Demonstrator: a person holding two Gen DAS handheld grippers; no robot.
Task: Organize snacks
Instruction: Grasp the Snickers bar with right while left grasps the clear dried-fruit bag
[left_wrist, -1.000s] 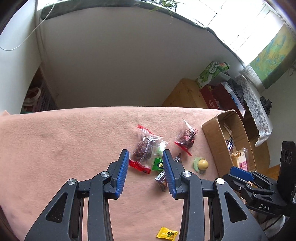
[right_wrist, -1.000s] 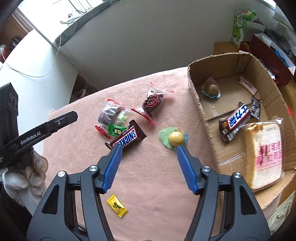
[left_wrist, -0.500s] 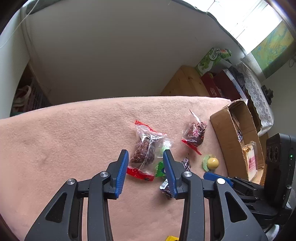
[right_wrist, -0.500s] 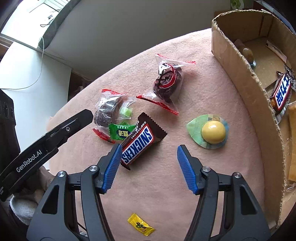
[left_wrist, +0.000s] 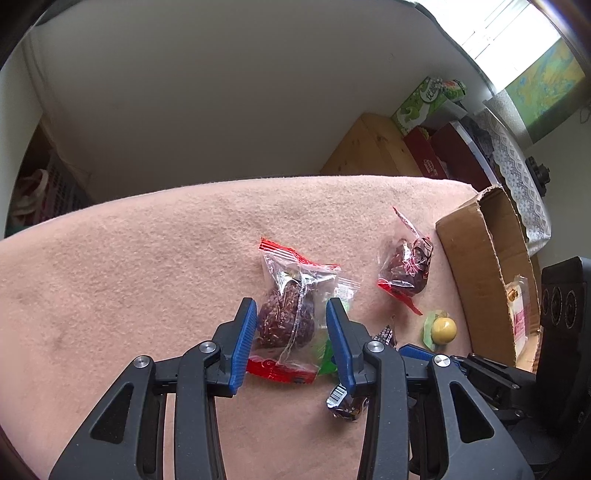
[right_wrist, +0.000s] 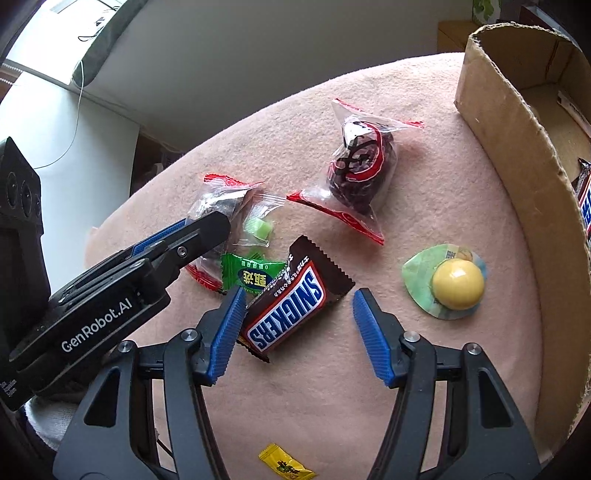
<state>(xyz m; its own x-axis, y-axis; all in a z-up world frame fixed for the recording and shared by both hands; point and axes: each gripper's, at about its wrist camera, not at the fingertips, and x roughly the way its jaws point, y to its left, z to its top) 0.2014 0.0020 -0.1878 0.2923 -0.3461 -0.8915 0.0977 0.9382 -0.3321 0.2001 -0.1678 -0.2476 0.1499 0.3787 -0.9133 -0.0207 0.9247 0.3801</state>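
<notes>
Jaws apart: left gripper (left_wrist: 291, 325) straddles date packet (left_wrist: 290, 314); right gripper (right_wrist: 297, 314) closing round Snickers bar (right_wrist: 291, 308).

**Inspector A:** What sort of premises were these?

**Inspector B:** A lived-in room of a home. The worktop (left_wrist: 147, 280) was covered with a pink fleece blanket, not a lab or shop surface.

**Inspector A:** Supporting evidence?

**Inspector B:** A lace cloth (left_wrist: 517, 173) was draped over furniture by a bright window, with a map-like picture (left_wrist: 546, 85) on the wall. A wooden cabinet (left_wrist: 373, 147) carried a green carton (left_wrist: 424, 99) and red boxes (left_wrist: 439, 155). A laundry-type basket (left_wrist: 55, 192) stood in the left corner.

**Inspector A:** Anything else?

**Inspector B:** A reused cardboard box (right_wrist: 517, 155) of household snacks stood on the blanket.
</notes>
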